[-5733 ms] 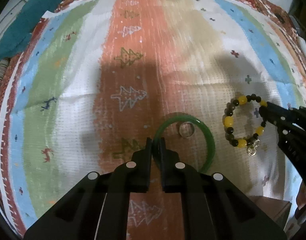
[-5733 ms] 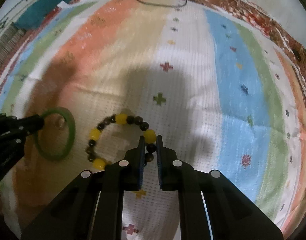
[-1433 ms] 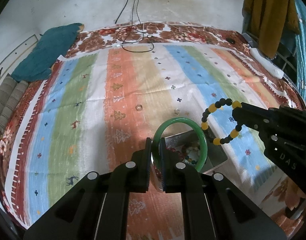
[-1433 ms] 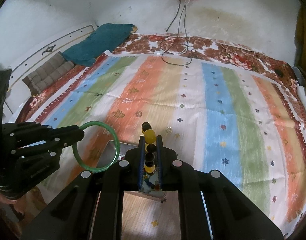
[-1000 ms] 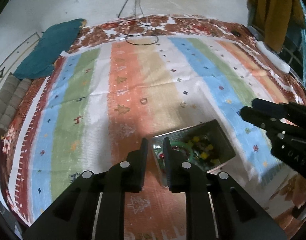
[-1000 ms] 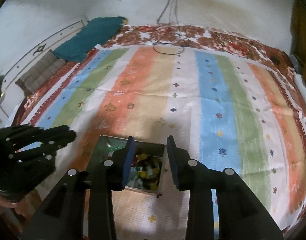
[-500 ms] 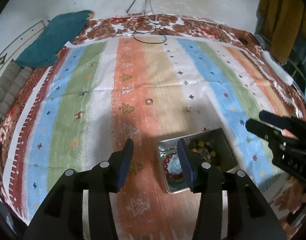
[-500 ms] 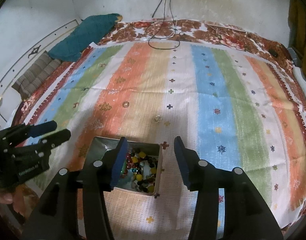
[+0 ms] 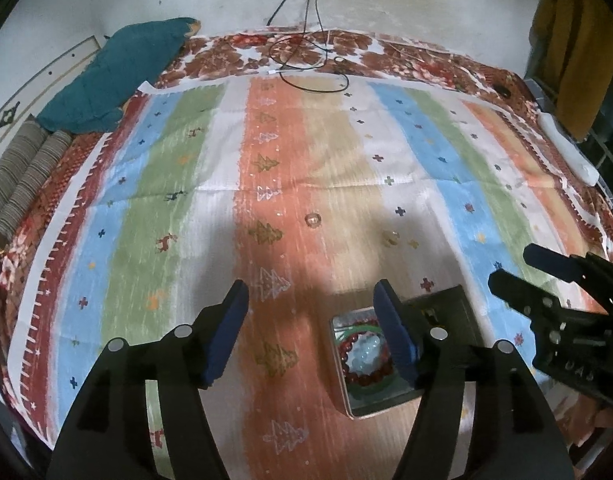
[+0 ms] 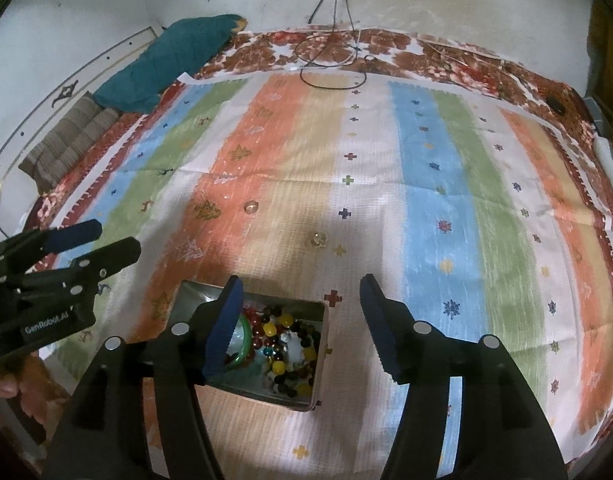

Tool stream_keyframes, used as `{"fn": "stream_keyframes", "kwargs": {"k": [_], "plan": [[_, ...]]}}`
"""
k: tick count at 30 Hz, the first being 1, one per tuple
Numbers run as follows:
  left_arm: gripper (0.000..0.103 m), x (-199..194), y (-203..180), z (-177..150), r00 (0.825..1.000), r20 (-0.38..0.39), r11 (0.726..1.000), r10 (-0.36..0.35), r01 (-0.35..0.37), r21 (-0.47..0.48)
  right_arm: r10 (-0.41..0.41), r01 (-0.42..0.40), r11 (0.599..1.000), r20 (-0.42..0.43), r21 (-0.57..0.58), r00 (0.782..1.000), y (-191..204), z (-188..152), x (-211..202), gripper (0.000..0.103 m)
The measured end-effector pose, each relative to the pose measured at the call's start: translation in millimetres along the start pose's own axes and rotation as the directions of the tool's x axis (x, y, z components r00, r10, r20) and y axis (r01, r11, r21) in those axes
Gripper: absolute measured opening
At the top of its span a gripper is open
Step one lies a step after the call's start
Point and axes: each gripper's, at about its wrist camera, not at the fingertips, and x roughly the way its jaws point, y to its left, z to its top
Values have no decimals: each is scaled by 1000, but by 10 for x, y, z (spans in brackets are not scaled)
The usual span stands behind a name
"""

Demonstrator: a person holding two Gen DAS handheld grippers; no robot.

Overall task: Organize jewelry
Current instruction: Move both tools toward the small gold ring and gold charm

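An open metal box (image 10: 194, 292) lies on the striped cloth near its front edge. In it lie a green bangle (image 10: 247, 340), a yellow-and-dark bead bracelet (image 10: 284, 360) and other beads. The left wrist view shows the box (image 9: 380, 412) with the bangle (image 9: 358, 326) and a red bead bracelet (image 9: 362, 378). My left gripper (image 9: 309, 292) hovers above the box's left side, jaws opening, nothing between them. My right gripper (image 10: 302, 284) hovers over the box's right part, jaws also opening and empty. Two small rings (image 10: 250, 207) (image 10: 318, 240) rest on the cloth beyond the box.
A teal cushion (image 9: 114, 84) and striped folded mats (image 9: 22, 176) lie at the far left. A black cable (image 9: 306, 64) loops at the cloth's far edge. A yellow garment (image 9: 578, 40) hangs at the right. A hand (image 10: 10, 388) holds the left gripper.
Both grippers let go of the green bangle and the bead bracelet, which now lie in the box. Both pairs of jaws have spread wide, and both grippers have shifted slightly.
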Motion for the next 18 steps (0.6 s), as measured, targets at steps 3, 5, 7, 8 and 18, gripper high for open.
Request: {"fn": "stream_keyframes", "kwargs": {"k": [3, 5, 7, 8, 18], "plan": [[67, 54, 48, 59, 1000, -12, 1000, 5, -6, -11, -1, 1, 1000, -15, -11, 1000, 22, 33, 60, 61], [68, 84, 54, 80, 1000, -18, 1000, 5, -5, -11, -7, 6, 1000, -27, -22, 1000, 35, 52, 109, 61], [70, 126, 44, 117, 1000, -23, 1000, 14, -14, -2, -5, 3, 1000, -36, -29, 999, 48, 74, 148, 61], [72, 152, 37, 139, 1000, -25, 1000, 19, -19, 2, -4, 2, 999, -38, -35, 999, 57, 89, 166, 62], [76, 489, 110, 365, 996, -67, 998, 54, -54, -9, -9, 6, 1000, -99, -31, 995, -1, 221, 455, 68]]}}
